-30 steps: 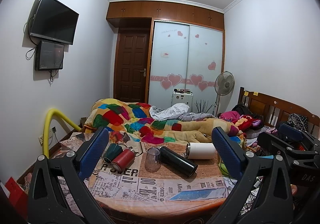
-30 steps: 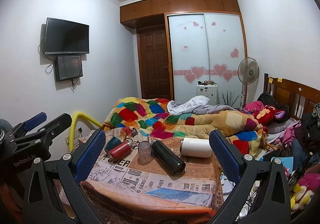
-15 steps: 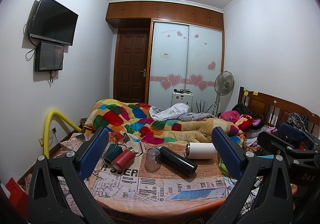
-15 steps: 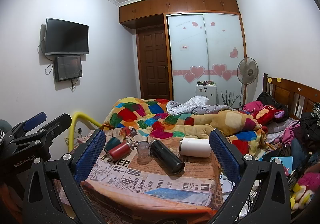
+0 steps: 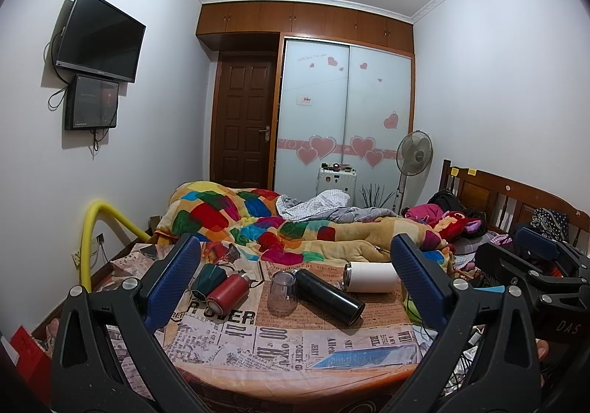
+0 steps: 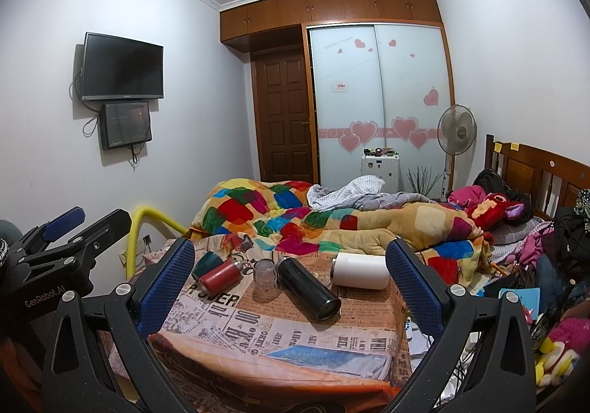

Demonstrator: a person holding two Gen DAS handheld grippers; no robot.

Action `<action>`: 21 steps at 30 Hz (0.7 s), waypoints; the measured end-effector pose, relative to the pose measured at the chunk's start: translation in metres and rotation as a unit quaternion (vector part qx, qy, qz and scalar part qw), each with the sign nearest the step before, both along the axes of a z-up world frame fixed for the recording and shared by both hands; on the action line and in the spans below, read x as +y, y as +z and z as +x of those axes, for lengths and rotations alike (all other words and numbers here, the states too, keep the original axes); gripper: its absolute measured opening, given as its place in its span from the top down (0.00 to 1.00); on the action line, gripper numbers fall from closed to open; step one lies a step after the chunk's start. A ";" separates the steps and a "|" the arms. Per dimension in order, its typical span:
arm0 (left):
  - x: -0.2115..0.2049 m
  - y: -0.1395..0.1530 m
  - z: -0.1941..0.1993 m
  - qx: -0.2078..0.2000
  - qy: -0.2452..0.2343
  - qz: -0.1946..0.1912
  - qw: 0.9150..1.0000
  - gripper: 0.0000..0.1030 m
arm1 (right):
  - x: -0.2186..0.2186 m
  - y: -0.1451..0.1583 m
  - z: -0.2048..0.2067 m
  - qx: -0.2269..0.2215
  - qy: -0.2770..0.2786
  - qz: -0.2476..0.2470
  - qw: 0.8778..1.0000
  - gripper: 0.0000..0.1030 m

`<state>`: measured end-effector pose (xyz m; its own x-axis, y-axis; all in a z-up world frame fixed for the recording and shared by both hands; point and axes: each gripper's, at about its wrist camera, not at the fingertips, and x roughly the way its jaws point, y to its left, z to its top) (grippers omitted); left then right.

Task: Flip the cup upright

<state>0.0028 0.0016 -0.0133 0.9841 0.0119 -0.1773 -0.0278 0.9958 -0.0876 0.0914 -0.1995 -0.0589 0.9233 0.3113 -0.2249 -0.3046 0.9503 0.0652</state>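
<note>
Right wrist view: "GenRobot.AI" marks the left gripper [image 6: 70, 225]; both grippers gape, the right gripper [image 6: 289, 276] framing the inverted clear cup [image 6: 266, 274].

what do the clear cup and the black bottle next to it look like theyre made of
The clear cup looks like glass or hard clear plastic: you see the tablecloth print through its wall, and it is too small to tell which. The black bottle lying beside it looks like coated metal, a vacuum flask: opaque, smooth, with a soft sheen along its side.
</note>
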 end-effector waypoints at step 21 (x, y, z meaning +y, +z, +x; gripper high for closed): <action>0.009 -0.016 0.017 0.017 0.006 -0.007 1.000 0.00 | -0.010 -0.014 0.018 0.028 0.002 -0.010 1.000 0.00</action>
<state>0.0197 0.0107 -0.0294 0.9774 0.0204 -0.2106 -0.0425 0.9940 -0.1008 0.1098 -0.2091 -0.0726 0.9079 0.3094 -0.2828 -0.3039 0.9505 0.0642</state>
